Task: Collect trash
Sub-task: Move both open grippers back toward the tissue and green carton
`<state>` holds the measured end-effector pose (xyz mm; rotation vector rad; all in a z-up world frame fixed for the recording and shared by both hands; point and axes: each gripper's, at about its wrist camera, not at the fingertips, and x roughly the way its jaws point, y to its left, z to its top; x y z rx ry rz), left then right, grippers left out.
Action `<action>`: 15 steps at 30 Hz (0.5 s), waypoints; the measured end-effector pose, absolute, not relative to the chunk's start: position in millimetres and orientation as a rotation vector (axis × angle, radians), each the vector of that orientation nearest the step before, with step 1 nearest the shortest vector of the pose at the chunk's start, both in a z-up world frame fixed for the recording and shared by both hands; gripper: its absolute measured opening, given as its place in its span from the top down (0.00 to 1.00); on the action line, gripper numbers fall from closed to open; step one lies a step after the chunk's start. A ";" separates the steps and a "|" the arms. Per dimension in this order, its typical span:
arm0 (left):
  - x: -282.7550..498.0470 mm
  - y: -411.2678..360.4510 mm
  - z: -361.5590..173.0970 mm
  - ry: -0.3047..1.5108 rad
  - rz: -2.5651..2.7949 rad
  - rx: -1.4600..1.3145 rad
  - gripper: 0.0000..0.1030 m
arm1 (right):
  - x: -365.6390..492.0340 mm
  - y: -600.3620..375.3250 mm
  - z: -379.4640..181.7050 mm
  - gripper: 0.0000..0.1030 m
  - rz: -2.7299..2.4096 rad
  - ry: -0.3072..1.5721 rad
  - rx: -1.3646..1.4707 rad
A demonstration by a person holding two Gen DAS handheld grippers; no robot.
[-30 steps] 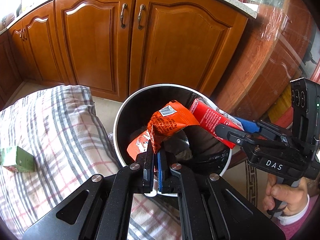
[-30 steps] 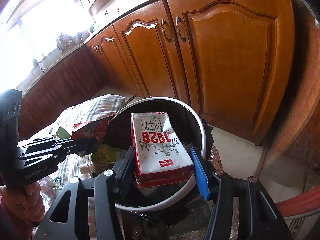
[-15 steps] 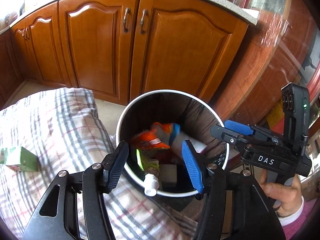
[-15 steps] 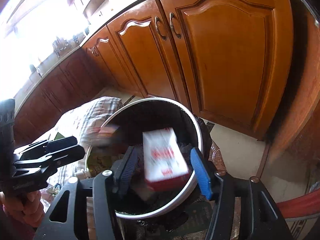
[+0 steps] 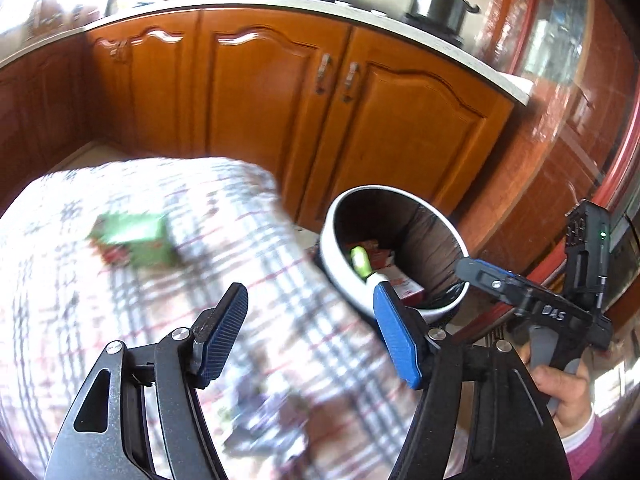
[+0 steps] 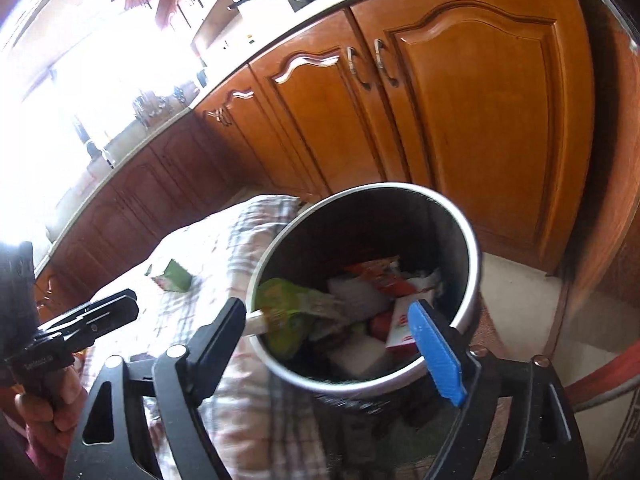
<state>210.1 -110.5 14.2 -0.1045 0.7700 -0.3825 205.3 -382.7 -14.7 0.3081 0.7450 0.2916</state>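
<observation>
The round white-rimmed bin [image 5: 329, 248] [image 6: 372, 191] holds a green pouch [image 6: 284, 304], an orange wrapper [image 6: 380, 276] and a red-and-white carton [image 6: 400, 328]. My right gripper [image 6: 330, 344] hovers above the bin's near rim, its jaws opening with nothing between them. My left gripper [image 5: 312, 332] is over the plaid cloth [image 5: 120, 320] left of the bin, jaws opening and empty. A green carton [image 5: 132, 244] [image 6: 172, 276] lies on the cloth ahead of it. Each gripper shows in the other's view: the right gripper [image 5: 500, 284] and the left gripper [image 6: 96, 316].
Wooden cabinet doors [image 5: 280, 120] stand close behind the bin under a pale countertop with a steel pot [image 5: 438, 2]. A blurred scrap [image 5: 260, 420] lies on the cloth under my left gripper. A hand [image 5: 560, 384] holds the right gripper. Pale floor [image 6: 516, 300] lies right of the bin.
The left gripper let go of the orange wrapper and the right let go of the red carton; both dropped into the bin. The left gripper swung left over the cloth.
</observation>
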 end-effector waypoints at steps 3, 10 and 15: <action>195.3 -86.4 8.9 0.775 -0.355 -0.139 0.33 | 191.4 -366.9 -12.2 0.10 0.315 0.735 0.312; 163.9 -41.7 -11.1 0.791 -0.319 -0.216 0.29 | 163.8 -339.5 -11.9 0.05 0.365 0.721 0.360; 156.7 -44.1 -26.0 0.815 -0.325 -0.202 0.29 | 150.7 -322.8 -19.0 0.05 0.371 0.730 0.370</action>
